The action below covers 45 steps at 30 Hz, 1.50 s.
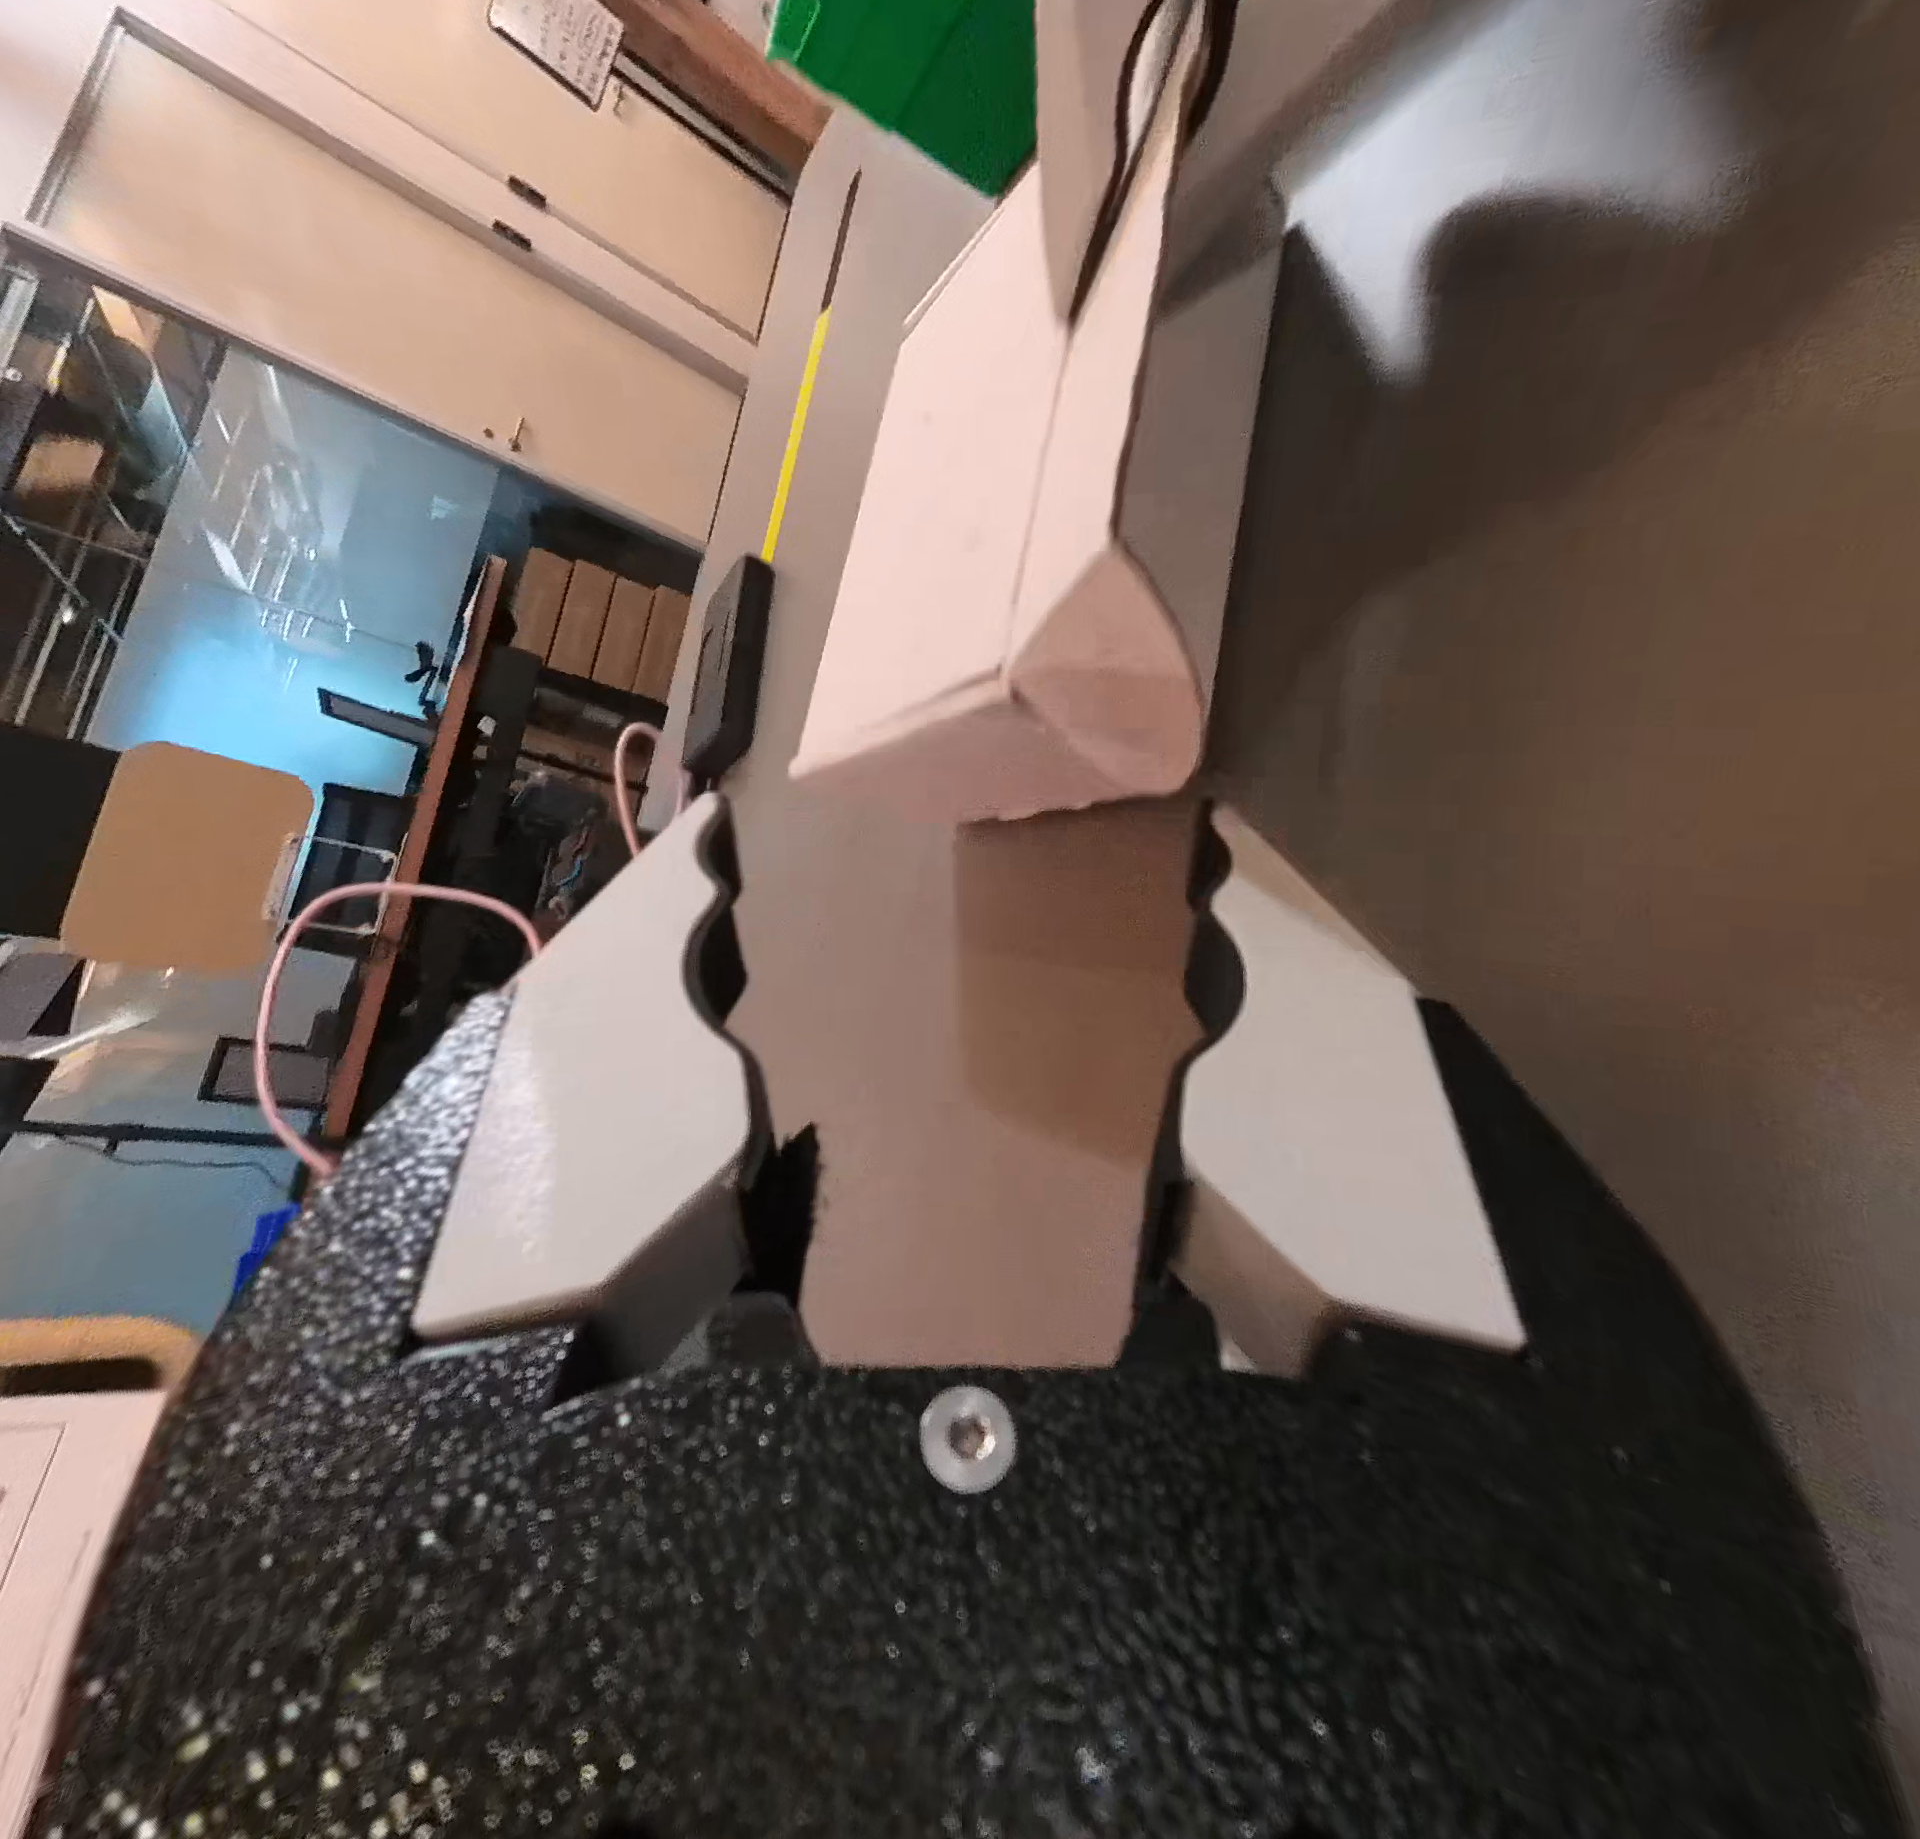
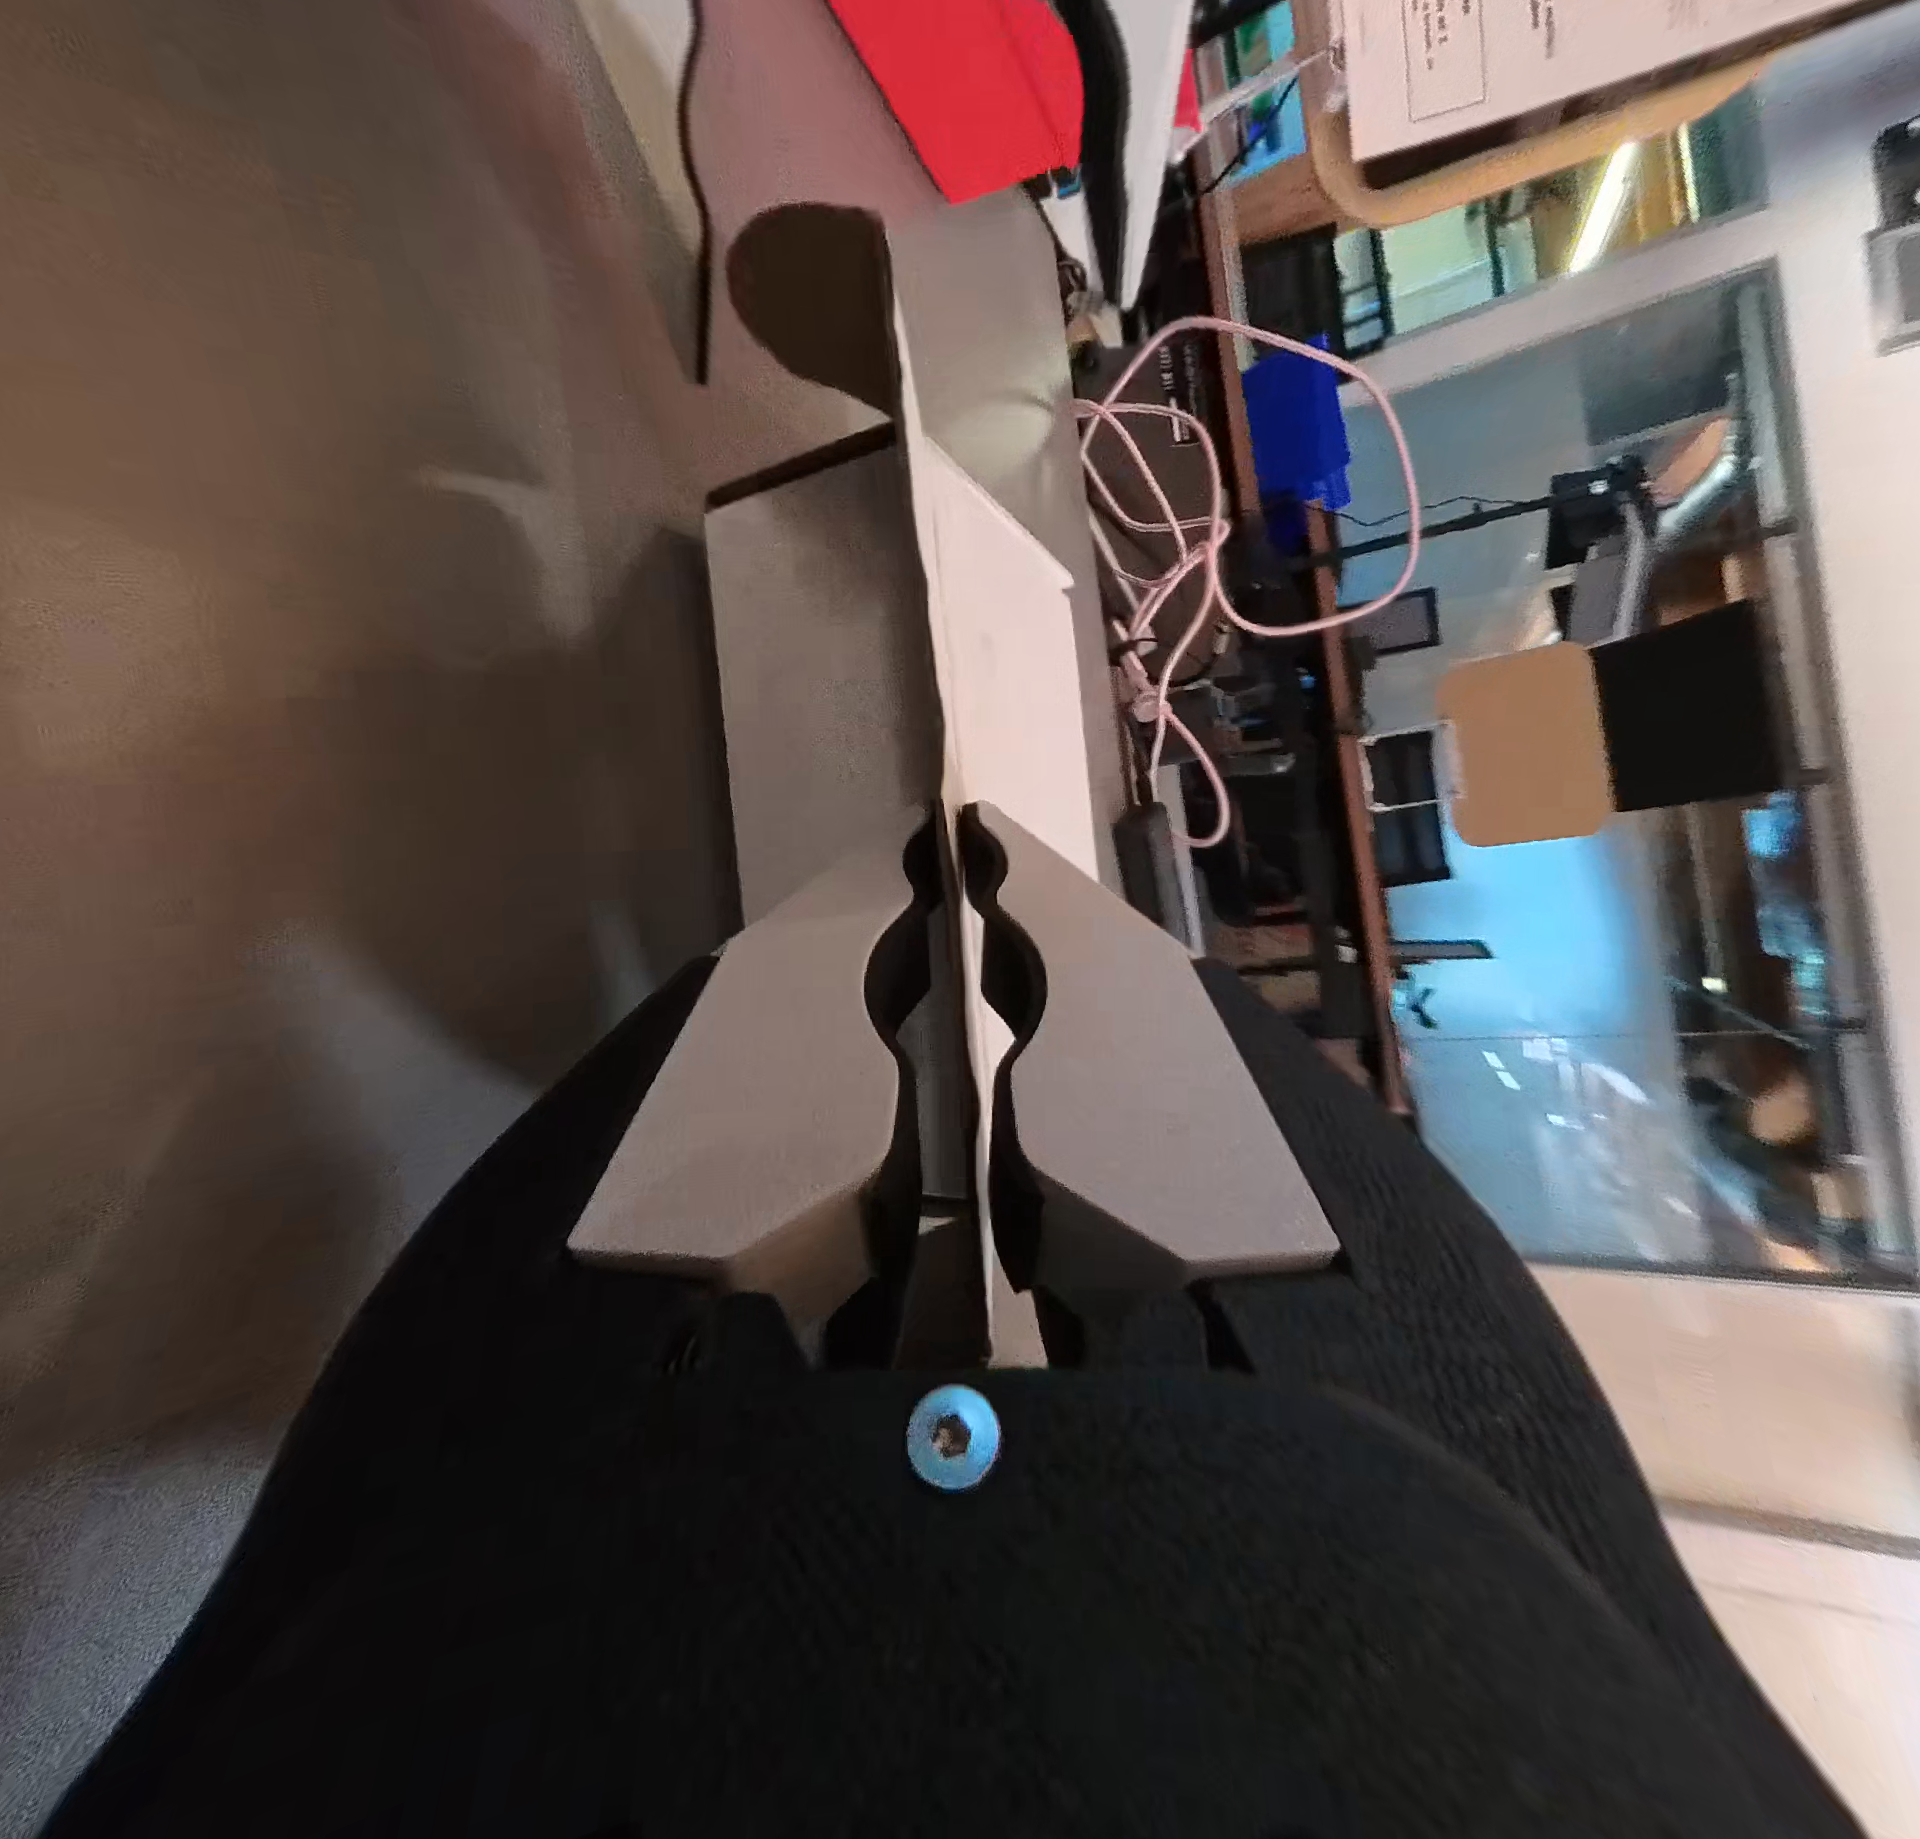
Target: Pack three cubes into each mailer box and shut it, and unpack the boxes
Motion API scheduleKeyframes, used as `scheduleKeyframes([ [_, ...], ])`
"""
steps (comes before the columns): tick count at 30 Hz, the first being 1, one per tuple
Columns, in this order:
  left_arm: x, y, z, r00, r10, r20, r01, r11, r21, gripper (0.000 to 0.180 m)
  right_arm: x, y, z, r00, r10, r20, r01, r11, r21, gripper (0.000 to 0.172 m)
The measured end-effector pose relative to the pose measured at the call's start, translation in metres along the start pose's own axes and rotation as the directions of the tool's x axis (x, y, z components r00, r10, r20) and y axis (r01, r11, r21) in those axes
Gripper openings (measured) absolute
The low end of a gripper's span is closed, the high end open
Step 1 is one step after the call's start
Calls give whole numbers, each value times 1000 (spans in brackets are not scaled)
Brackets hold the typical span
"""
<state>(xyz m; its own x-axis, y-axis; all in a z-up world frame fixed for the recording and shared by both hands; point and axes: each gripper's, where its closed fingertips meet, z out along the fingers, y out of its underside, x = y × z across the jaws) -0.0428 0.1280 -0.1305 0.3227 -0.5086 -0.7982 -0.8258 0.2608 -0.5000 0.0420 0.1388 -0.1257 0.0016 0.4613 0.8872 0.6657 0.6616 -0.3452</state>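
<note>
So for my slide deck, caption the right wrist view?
Right tongs pinch a white mailer-box flap edge-on above the table.

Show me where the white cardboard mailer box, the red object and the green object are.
White cardboard mailer box (image 1: 935,563): left wrist view, its side wall.
Red object (image 2: 935,33): right wrist view, its flat face.
Green object (image 1: 914,44): left wrist view, its face.

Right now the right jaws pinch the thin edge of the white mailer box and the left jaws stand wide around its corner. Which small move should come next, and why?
Probably close the left gripper on the white mailer box: its jaws stand open around the corner, not pressing it, while the right gripper alone pinches a thin panel. A second grip should steady the box.
</note>
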Motion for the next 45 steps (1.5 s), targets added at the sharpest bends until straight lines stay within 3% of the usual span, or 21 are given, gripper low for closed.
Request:
scheduleKeyframes([
  [2,-3,6,2,1000,26,10,-26,1000,-17,101,4,1,-2,998,65,18,-66,997,30,0],
  [5,1,7,16,995,97,9,-97,994,-41,109,11,1,-6,984,173,51,-177,980,93,1],
  [8,0,1,32,988,146,46,-145,989,-33,102,16,2,-12,966,245,77,-254,957,142,1],
  [12,-2,-13,48,947,302,106,-306,952,21,100,15,2,-19,958,263,111,-280,942,185,1],
  [15,1,-19,59,910,387,146,-397,917,42,86,14,1,-21,961,254,114,-272,942,197,1],
  [18,6,-22,60,910,389,147,-401,914,64,75,16,4,-23,965,252,79,-263,943,206,4],
  [20,7,-27,55,947,300,114,-312,945,102,65,24,4,-26,963,270,21,-268,937,225,24],
  [23,3,-33,48,998,41,36,-46,990,136,64,61,-4,-51,924,344,-165,-271,897,351,53],
  [26,-4,-43,38,972,-231,-45,235,956,176,64,96,1,-90,837,248,-487,-85,939,333,52],
  [28,-8,-47,33,912,-392,-122,409,894,183,63,103,4,-102,794,277,-542,-90,934,345,50],
  [33,-5,-46,31,786,-558,-268,607,778,162,63,103,22,-90,745,547,-383,-372,816,442,52],
  [38,4,-37,36,682,-628,-374,703,705,98,63,90,54,-61,604,778,-172,-686,618,384,53],
  [41,4,-34,37,643,-653,-400,731,679,67,63,87,59,-53,539,837,-99,-761,534,369,40],
  [45,3,-32,38,614,-686,-390,751,659,22,63,97,66,-44,502,859,-96,-801,504,323,24],
])
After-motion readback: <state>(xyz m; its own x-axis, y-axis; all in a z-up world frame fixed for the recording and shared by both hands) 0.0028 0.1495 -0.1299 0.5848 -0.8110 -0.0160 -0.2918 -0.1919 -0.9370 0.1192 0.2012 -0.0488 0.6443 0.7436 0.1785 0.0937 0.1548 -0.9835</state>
